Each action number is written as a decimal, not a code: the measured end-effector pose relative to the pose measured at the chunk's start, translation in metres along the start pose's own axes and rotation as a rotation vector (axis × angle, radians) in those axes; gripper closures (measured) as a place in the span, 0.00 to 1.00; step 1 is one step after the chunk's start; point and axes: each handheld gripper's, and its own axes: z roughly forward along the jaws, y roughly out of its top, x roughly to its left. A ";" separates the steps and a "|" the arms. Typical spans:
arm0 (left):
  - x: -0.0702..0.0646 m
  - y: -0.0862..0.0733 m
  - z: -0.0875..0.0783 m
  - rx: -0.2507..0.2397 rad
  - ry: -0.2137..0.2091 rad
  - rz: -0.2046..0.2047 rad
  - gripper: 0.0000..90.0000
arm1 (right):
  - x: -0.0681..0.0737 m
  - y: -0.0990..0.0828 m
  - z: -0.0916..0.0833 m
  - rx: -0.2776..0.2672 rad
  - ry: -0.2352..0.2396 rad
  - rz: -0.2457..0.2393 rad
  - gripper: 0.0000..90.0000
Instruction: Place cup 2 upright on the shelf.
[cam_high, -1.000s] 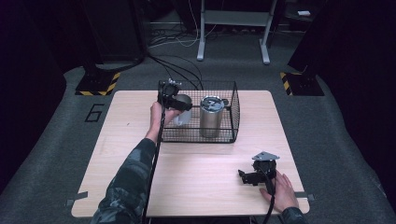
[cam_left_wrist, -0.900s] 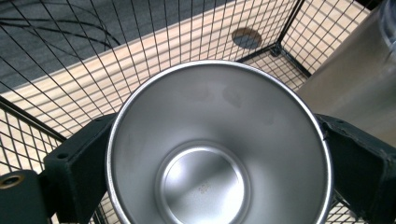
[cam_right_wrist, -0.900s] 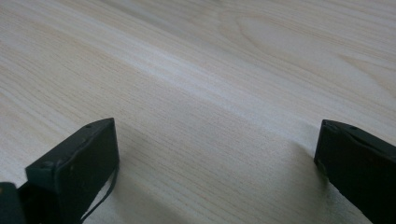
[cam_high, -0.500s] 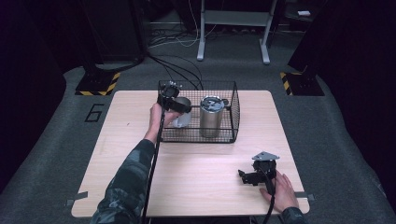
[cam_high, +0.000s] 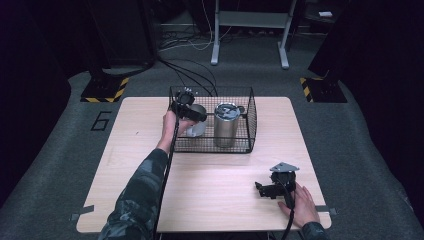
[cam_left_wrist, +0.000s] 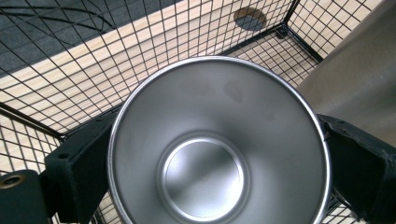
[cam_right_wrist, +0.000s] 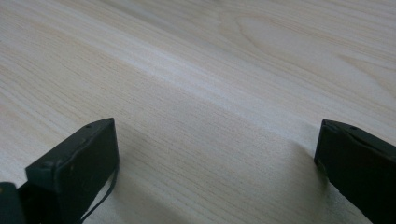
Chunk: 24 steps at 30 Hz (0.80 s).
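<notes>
A small steel cup (cam_high: 196, 128) stands upright in the left part of a black wire basket (cam_high: 210, 149). My left gripper (cam_high: 192, 115) is shut on it from above. In the left gripper view the cup's open mouth (cam_left_wrist: 219, 154) sits between both jaws, which press on its rim. A tall steel tumbler (cam_high: 226, 128) with a lid stands just to the right of the cup, and its side (cam_left_wrist: 355, 79) shows close by. My right gripper (cam_high: 263, 190) rests open on the wooden table (cam_high: 210, 195) near the front right, with bare wood between its fingers (cam_right_wrist: 74, 163).
The basket sits at the back middle of the table, and its wire walls (cam_left_wrist: 93, 70) surround the cup. A hand (cam_high: 300, 205) holds the right gripper near the front edge. Cables and a metal stand lie on the floor beyond the table.
</notes>
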 end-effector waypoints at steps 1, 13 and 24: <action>0.000 0.000 0.000 0.000 0.000 0.000 0.07 | 0.000 0.000 0.000 0.000 0.000 0.000 0.00; -0.001 -0.001 0.008 0.046 -0.016 0.010 0.07 | 0.000 0.000 0.000 -0.001 0.000 -0.002 0.00; -0.003 -0.004 0.015 0.071 -0.024 0.006 0.07 | 0.000 0.000 0.000 0.000 0.000 -0.002 0.00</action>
